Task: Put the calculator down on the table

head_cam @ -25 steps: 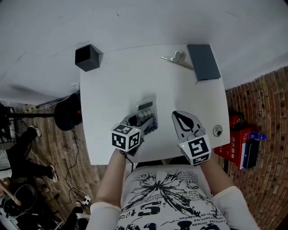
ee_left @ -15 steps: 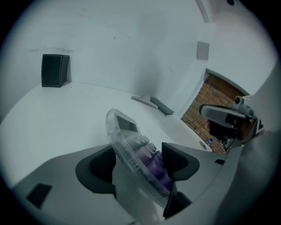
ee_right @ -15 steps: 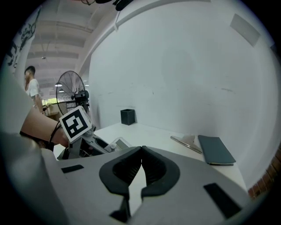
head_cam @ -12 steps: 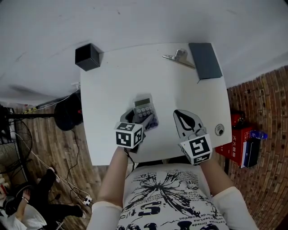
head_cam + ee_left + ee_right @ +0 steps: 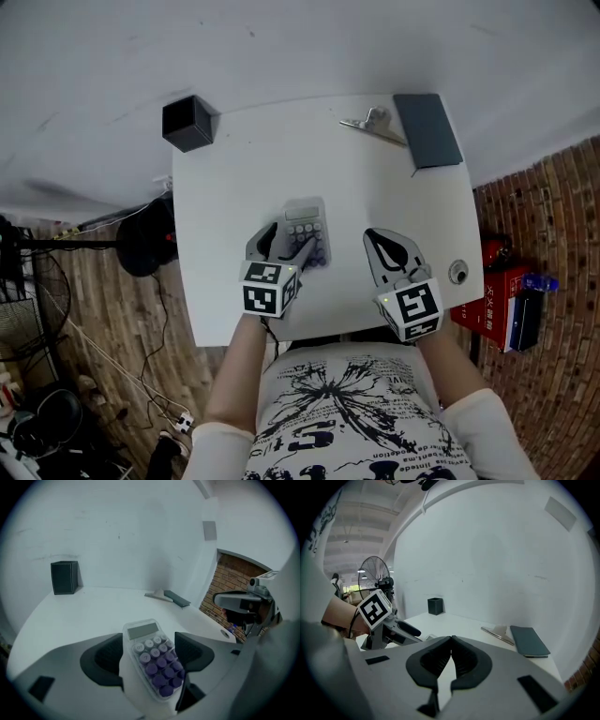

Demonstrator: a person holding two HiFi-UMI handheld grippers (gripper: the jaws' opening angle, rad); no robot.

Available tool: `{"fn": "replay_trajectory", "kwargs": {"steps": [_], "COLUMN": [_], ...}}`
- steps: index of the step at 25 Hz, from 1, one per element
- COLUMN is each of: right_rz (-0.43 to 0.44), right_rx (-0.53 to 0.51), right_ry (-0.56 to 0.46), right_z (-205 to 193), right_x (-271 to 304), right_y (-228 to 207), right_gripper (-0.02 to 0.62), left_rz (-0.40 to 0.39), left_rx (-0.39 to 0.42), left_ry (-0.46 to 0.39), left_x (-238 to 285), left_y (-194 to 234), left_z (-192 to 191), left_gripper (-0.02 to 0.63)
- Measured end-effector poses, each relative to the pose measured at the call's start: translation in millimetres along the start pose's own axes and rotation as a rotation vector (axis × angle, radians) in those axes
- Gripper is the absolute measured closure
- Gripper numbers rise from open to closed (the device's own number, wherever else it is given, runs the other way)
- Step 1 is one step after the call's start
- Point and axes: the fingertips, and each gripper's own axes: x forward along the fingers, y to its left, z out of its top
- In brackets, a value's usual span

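A pale calculator [image 5: 307,225] with purple keys lies on the white table [image 5: 234,169], near its front middle. In the left gripper view the calculator [image 5: 151,660] sits between the two dark pads, with a gap on each side. My left gripper [image 5: 286,244] straddles it and its jaws are opening; its pads do not press on it. My right gripper [image 5: 380,240] rests to the right of the calculator, its jaws shut with nothing between them [image 5: 451,641].
A black box [image 5: 188,123] stands at the far left corner. A dark notebook [image 5: 427,129] and a metal clip [image 5: 373,122] lie at the far right. A small round fitting [image 5: 457,272] sits by the right edge. Red boxes [image 5: 497,300] stand on the floor.
The left gripper's jaws have spread apart off the calculator, which now lies flat on the table. The left hand shifted a little. The right gripper stayed still.
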Motion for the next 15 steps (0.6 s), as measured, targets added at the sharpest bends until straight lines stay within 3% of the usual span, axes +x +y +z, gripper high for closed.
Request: {"fn": "replay_trajectory", "kwargs": {"steps": [6,9,11,15], "right_rz": [-0.022,-0.025,-0.021,-0.023], "right_rx": [-0.019,-0.022,-0.01,-0.011], "right_ry": [-0.047,-0.076,-0.096,-0.145], "right_z": [16.6,29.2,37.6,56.1], "right_x": [-10.8,-20.8,-27.7,-41.1], "right_y": [-2.9,-1.5,-0.4,-0.9], "right_gripper": [0.58,0.58,0.58,0.58], "left_rz": [-0.023,-0.009,0.002,0.07], "left_rx": [0.103,0.142,0.15,0.241], "left_ry": [-0.132,-0.246,-0.308,-0.358], "left_x": [-37.8,-69.0,-90.4,-123.8], "left_y": [-17.8,-28.6,-35.0,-41.8], "left_z": [43.2,69.5,84.3,100.7], "left_gripper": [0.281,0.399,0.433,0.52]}}
